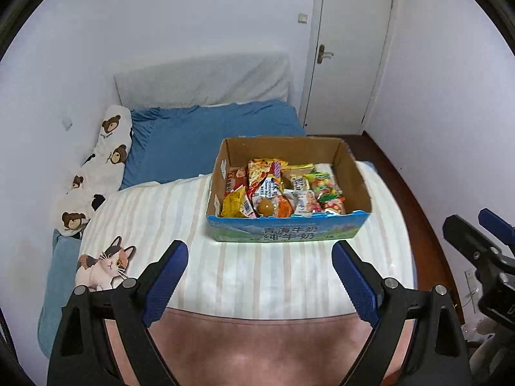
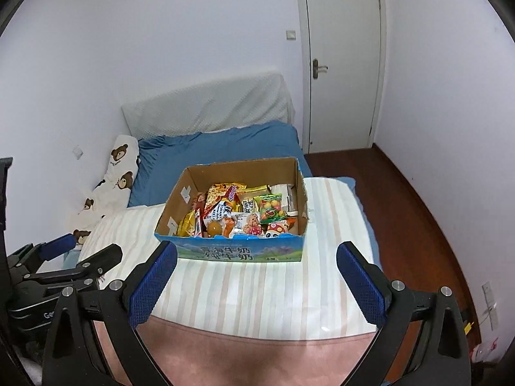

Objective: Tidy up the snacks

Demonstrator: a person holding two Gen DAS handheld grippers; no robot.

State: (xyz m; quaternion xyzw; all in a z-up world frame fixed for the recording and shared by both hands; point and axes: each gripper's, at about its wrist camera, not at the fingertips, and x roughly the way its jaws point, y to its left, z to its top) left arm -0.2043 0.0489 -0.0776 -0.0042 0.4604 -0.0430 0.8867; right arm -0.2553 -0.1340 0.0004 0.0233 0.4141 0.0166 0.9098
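An open cardboard box with a blue printed front stands on the striped blanket of a bed. Several bright snack packets fill it. My left gripper hangs open above the blanket, short of the box's front, with nothing between its blue pads. My right gripper is likewise open and empty, just before the box's front wall. The right gripper also shows at the right edge of the left wrist view, and the left gripper at the left edge of the right wrist view.
The bed has a blue sheet, a white padded headboard and a bear-print pillow along the left wall. A cat-print cloth lies front left. A pink cover spans the foot. A closed white door and wooden floor lie right.
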